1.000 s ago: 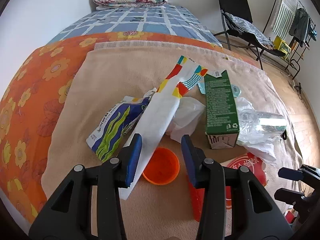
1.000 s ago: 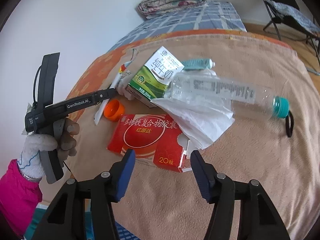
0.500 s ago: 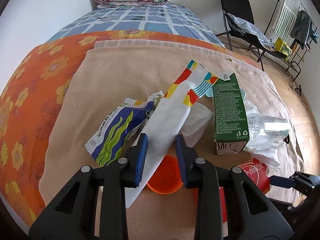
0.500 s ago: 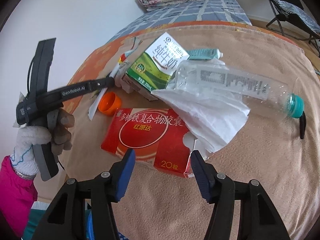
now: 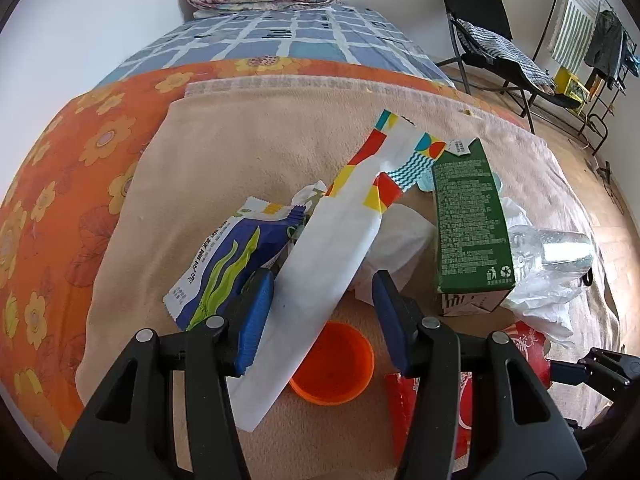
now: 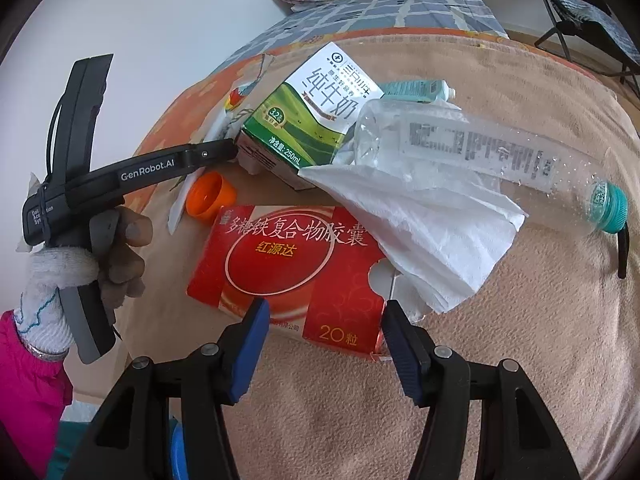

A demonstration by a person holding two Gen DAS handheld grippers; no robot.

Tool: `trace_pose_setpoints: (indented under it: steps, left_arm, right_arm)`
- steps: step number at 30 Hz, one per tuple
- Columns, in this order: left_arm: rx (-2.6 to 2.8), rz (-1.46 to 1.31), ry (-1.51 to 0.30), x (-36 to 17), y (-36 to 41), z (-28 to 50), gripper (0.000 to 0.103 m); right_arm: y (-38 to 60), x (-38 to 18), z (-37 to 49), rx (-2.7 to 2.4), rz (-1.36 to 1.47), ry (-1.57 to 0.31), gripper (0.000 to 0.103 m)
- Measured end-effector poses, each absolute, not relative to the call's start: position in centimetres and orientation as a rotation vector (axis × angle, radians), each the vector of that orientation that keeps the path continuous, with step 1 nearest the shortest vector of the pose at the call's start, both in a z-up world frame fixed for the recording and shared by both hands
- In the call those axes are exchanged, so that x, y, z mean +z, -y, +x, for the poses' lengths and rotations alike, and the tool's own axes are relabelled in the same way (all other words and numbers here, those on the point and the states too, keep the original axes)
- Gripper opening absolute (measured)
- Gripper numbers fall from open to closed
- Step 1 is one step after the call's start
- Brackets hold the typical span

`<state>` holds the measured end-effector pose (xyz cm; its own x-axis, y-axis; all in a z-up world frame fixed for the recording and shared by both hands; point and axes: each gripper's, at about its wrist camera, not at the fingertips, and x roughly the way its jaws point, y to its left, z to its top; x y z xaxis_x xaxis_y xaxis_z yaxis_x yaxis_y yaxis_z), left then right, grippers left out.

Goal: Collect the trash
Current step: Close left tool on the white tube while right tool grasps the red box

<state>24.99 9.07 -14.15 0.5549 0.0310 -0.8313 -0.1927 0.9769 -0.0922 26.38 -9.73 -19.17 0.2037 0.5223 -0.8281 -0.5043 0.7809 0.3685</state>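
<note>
Left wrist view: my left claw (image 5: 322, 304) has just been opening, a white wrapper (image 5: 320, 280) loose between its pads. My right claw (image 6: 322, 328) gapes empty over one red box (image 6: 288, 264); one carton (image 6: 312, 120), one bottle (image 6: 480, 156) beyond.

Wore a bright pink sleeve (image 6: 24, 364) and a white knitted glove (image 6: 48, 280) with worn, darkened fingers. Carried two black plastic grippers (image 5: 322, 308) (image 6: 322, 332) with ribbed blue pads (image 5: 256, 316) and silver screws (image 5: 216, 322). Bore white "GenRobot.AI" lettering (image 6: 148, 170) along one black arm.
</note>
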Motion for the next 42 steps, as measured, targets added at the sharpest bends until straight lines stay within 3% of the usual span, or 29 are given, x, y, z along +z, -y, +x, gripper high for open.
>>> trace_pose_setpoints:
  steps: [3,7,14,23,27,32,40,42]
  left_arm:
    - [0.128,-0.196,-0.972,-14.3,-9.3,25.1,0.052]
    - [0.114,-0.215,-0.986,-14.5,-9.6,25.2,0.030]
    - [0.081,-0.274,-0.969,-14.2,-10.5,24.8,0.018]
    - [0.059,-0.278,-0.942,-13.3,-10.5,24.1,0.017]
    - [0.048,-0.281,-0.940,-13.0,-10.6,23.7,0.008]
    - [0.034,-0.281,-0.936,-12.6,-10.3,23.3,0.007]
    - [0.029,-0.302,-0.910,-11.7,-11.1,22.3,0.006]
    - [0.035,-0.304,-0.904,-11.4,-11.4,21.9,0.006]
  right_arm:
    - [9.6,-19.2,26.4,0.723,0.018,-1.161,0.062]
    - [9.7,-19.2,26.3,0.731,0.023,-1.163,0.061]
    - [9.5,-19.2,26.0,0.760,0.029,-1.168,0.039]
    - [9.5,-18.5,25.6,0.772,0.053,-1.149,0.024]
    - [9.1,-17.6,24.7,0.786,0.043,-1.120,0.020]
    - [8.3,-16.1,23.3,0.804,-0.006,-1.060,0.016]
    - [6.4,-14.8,21.7,0.821,-0.103,-0.991,0.014]
    - [5.9,-14.8,21.2,0.828,-0.122,-0.991,0.018]
